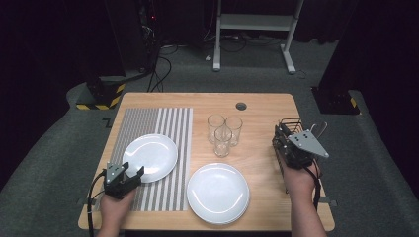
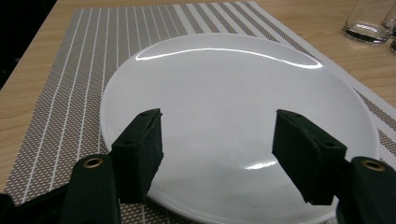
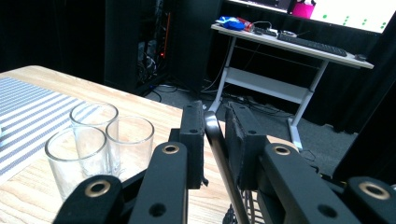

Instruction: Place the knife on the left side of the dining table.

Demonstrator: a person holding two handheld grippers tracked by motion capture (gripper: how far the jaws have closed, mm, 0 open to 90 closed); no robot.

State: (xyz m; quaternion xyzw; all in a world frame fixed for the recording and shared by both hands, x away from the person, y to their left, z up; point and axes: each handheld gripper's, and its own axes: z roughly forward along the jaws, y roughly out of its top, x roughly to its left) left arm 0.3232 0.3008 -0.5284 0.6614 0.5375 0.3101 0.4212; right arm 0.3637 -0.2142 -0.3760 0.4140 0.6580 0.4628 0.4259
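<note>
My left gripper (image 2: pixel 217 156) hangs open, its fingers (image 2: pixel 140 149) straddling the near rim of the plate (image 2: pixel 224 93) directly ahead; my right gripper (image 3: pixel 215 140) clamps the rack wire (image 3: pixel 219 154).

From my feed, the room is dark, its walls hung with black curtains (image 3: pixel 70 32). I see grey carpet (image 1: pixel 44 148) covering the floor around the wooden desk (image 1: pixel 262 103), which has a round cable hole (image 1: pixel 241 106) near its far edge. Beyond it stands a white-framed table (image 1: pixel 254 22); in the right gripper view I make out a keyboard (image 3: pixel 312 43) on its top, a blue thing (image 3: pixel 232 21) (too blurred for me to name) and a lit screen (image 3: pixel 355 11) behind. On the left a dark rack (image 1: pixel 148 29) shows a small red light, with cables (image 1: pixel 160 69) trailing across the carpet. Yellow-and-black striped bases (image 1: pixel 101 96) sit at the far left.
</note>
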